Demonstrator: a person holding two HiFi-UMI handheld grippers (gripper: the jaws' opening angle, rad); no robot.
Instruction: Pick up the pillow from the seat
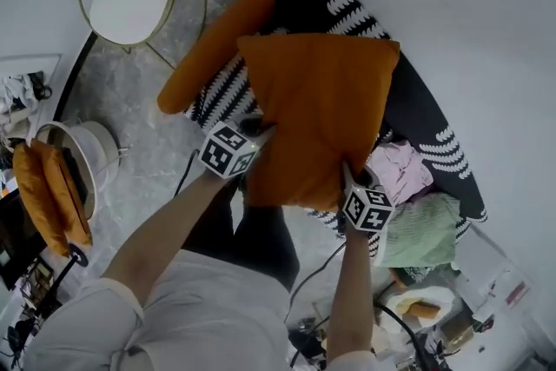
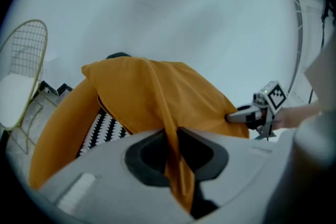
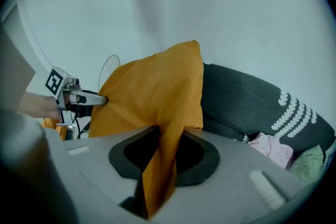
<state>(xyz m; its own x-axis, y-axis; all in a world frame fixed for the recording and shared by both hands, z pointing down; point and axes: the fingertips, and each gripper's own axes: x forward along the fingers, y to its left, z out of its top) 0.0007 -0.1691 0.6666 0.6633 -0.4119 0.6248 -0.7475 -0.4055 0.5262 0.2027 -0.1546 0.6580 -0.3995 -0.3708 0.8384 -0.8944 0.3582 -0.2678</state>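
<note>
In the head view, you hold the orange square fabric pillow [image 1: 321,113] over the black seat with white zigzag bands [image 1: 423,113]. The left tool [image 1: 263,133] is at its near left edge and the right tool [image 1: 347,174] at its near right corner. Whether the far edge is clear of the seat cannot be told here. A long second orange cushion [image 1: 213,43] lies just behind the pillow on the left. A pink cloth [image 1: 401,165] and a green cloth [image 1: 423,226] lie just beside the right tool. If you swing the pillow right or drag it low, it could sweep those cloths off the seat or tug the cushion along.

In the left gripper view, the left tool [image 2: 176,160] is clamped on a thin fold of the cover only, not on the stuffing. The pillow's weight hangs from that pinch, so a quick jerk could let the fabric slide out.

In the right gripper view, the right tool [image 3: 163,160] is likewise closed on a narrow pleat of cover near the corner. If one pinch slips, the pillow will likely pivot on the other and drop back to the seat. Pulling the tools apart would strain both folds.
</note>
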